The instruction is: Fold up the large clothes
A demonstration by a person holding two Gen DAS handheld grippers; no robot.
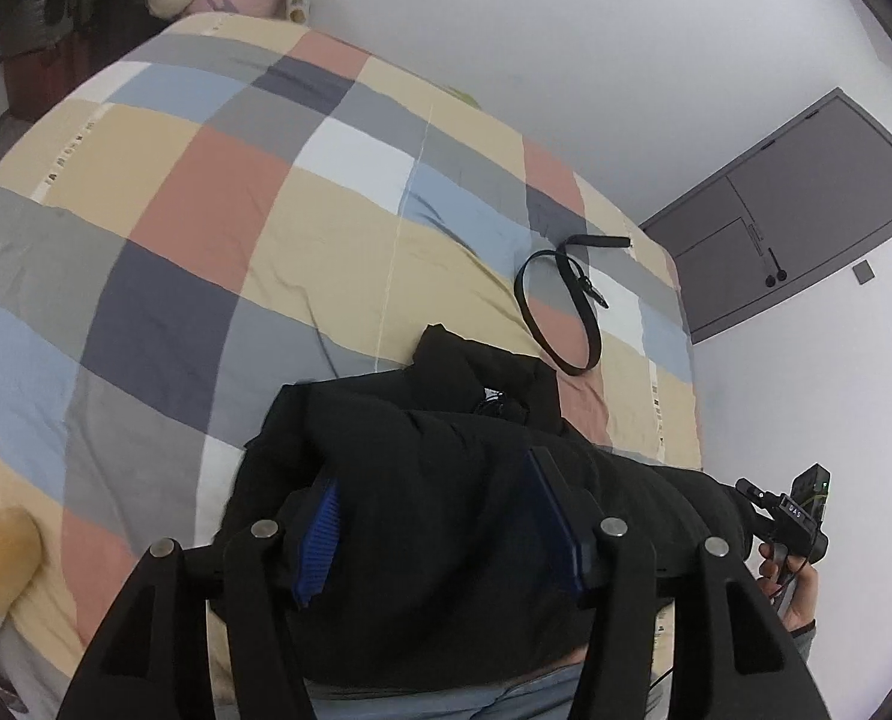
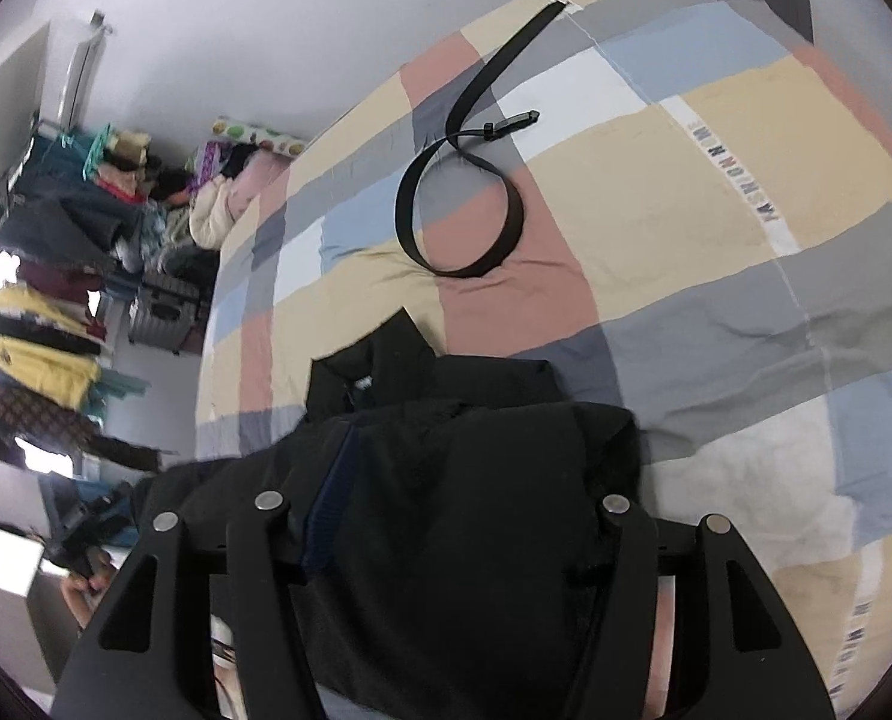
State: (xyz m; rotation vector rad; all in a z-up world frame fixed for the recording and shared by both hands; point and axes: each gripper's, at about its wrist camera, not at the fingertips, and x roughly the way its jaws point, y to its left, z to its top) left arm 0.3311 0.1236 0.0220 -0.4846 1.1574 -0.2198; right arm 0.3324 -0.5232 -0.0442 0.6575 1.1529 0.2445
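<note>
Black jacket (image 1: 446,498) is sitting folded into a chunky bundle on the bed (image 1: 164,192) just below the belt (image 1: 557,306), both hand-held grippers (image 1: 440,525) (image 2: 464,516) hanging open over it, so it's looking pretty much done.

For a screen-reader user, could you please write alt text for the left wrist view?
A black jacket lies bunched on a plaid bedspread, under the open jaws of the left gripper. A black belt loops on the bed beyond it, and a hand holds the other gripper at the right edge.
</note>
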